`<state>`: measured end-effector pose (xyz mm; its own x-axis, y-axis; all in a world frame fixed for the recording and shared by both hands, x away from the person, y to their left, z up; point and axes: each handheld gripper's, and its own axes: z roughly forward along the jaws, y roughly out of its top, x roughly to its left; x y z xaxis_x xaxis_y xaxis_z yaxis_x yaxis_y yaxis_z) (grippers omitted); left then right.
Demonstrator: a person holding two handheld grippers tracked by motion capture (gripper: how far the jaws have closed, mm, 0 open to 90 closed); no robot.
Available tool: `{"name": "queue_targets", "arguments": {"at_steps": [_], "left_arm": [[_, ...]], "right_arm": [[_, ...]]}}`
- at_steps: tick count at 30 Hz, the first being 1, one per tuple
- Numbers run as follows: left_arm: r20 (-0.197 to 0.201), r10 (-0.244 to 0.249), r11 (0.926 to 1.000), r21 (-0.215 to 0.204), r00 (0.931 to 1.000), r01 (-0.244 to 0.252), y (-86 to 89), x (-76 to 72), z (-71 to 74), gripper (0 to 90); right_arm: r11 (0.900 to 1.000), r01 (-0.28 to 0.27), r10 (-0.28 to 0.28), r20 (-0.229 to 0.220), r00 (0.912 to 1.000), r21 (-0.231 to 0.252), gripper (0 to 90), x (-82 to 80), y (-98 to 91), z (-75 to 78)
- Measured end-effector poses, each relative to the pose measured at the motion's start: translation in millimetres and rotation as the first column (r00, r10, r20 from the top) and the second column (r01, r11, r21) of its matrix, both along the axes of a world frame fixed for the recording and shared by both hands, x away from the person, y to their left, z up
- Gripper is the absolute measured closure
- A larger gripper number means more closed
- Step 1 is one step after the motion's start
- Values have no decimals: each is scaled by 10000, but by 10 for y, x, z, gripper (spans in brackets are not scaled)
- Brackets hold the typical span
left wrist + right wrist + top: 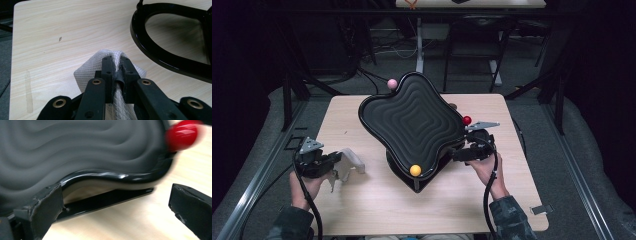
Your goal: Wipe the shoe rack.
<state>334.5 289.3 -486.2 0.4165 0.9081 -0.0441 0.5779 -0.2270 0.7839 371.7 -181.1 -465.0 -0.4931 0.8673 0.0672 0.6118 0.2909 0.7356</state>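
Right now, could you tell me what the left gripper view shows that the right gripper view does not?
Left gripper view: the left gripper shut on a white cloth, beside the black base ring. Right gripper view: the right gripper open, with the ridged black tray and a red ball ahead. Both share the wooden table.

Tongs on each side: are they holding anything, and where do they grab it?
The left tongs pinch the white cloth at a bunched fold at its top. The right tongs are wide open by the black tray, holding nothing.
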Motion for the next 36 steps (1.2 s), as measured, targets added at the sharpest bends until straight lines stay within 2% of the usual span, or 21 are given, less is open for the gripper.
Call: {"name": "queue_targets", "arguments": {"at_steps": [1, 2, 3, 4, 6, 7, 8, 9, 11, 14, 15, 18, 21, 23, 25, 26, 27, 28, 33, 34, 36], "left_arm": [[-7, -14, 10000, -15, 10000, 14, -4, -4, 2, 829], [15, -9, 10000, -18, 10000, 9, -5, -9, 6, 829], [52, 11, 10000, -21, 10000, -11, -2, -11, 12, 829], [82, 36, 10000, -83, 10000, -35, 3, -12, 15, 829], [51, 43, 10000, -81, 10000, -42, 13, -8, 14, 829], [18, 54, 10000, -35, 10000, -54, 12, -5, 9, 828], [-47, 78, 10000, 29, 10000, -78, 9, -1, 2, 828], [-81, 66, 10000, 54, 9999, -66, 9, 2, -4, 828], [-68, 75, 10000, 4, 9999, -75, 9, 1, -6, 828], [-58, 95, 10000, -25, 9999, -95, 16, 5, -5, 827], [-76, 86, 10000, -27, 9999, -86, 14, 6, -8, 827], [-108, 34, 10000, 23, 9999, -34, 3, 6, -12, 827], [-137, -24, 10000, 69, 9999, 25, -3, 5, -12, 824], [-122, -9, 10000, 52, 9999, 9, -4, 10, -20, 824], [-150, -27, 9999, 104, 9999, 29, 0, 14, -22, 824], [-160, -16, 9999, 99, 9999, 18, -1, 14, -23, 824], [-159, -14, 9999, 103, 9999, 15, -1, 15, -23, 824], [-159, -19, 9999, 105, 9999, 20, -1, 15, -23, 824], [-195, -67, 9999, 154, 9998, 70, -4, 16, -26, 821], [-196, -87, 9998, 163, 9998, 90, -6, 18, -28, 820], [-213, -106, 9997, 200, 9997, 110, -14, 17, -28, 820]], "right_arm": [[9999, -108, 107, -80, 9999, -93, 0, -40, 45, 0], [9989, -441, 443, -142, 9989, 131, 0, -75, 84, 2], [9993, -359, 359, -50, 9993, -57, 0, -119, 142, 8], [9938, -996, 1006, -181, 9948, 492, 0, -145, 173, 7], [9968, -779, 780, -85, 9969, 160, 0, -233, 287, 16], [9801, -1723, 1752, -214, 9843, 988, 0, -233, 310, -13], [9795, -1786, 1814, -232, 9831, 932, 0, -259, 356, -21], [9884, -1447, 1460, -262, 9889, 456, 0, -289, 409, -23], [9852, -1635, 1649, -250, 9860, 518, 0, -322, 466, -19], [9725, -2148, 2171, -165, 9760, 898, 0, -382, 538, 23], [9742, -2154, 2164, -87, 9763, 669, 0, -418, 580, 41], [9624, -2630, 2637, -17, 9646, 682, 0, -473, 688, 50], [9560, -2866, 2874, -43, 9578, 633, 11, -488, 778, 19], [9462, -3163, 3175, -60, 9482, 683, 69, -500, 836, -3], [9456, -3201, 3202, 81, 9473, 586, 140, -518, 895, -12], [9429, -3278, 3276, 119, 9447, 592, 190, -525, 920, -8], [9404, -3353, 3345, 236, 9421, 575, 301, -529, 941, -6], [9414, -3333, 3319, 332, 9427, 516, 363, -531, 956, -3], [9236, -3810, 3788, 510, 9241, 434, 566, -583, 1023, -9], [9223, -3848, 3826, 556, 9222, 350, 580, -596, 1033, -13], [9306, -3660, 3648, 612, 9291, 96, 585, -620, 1048, -15]]}}
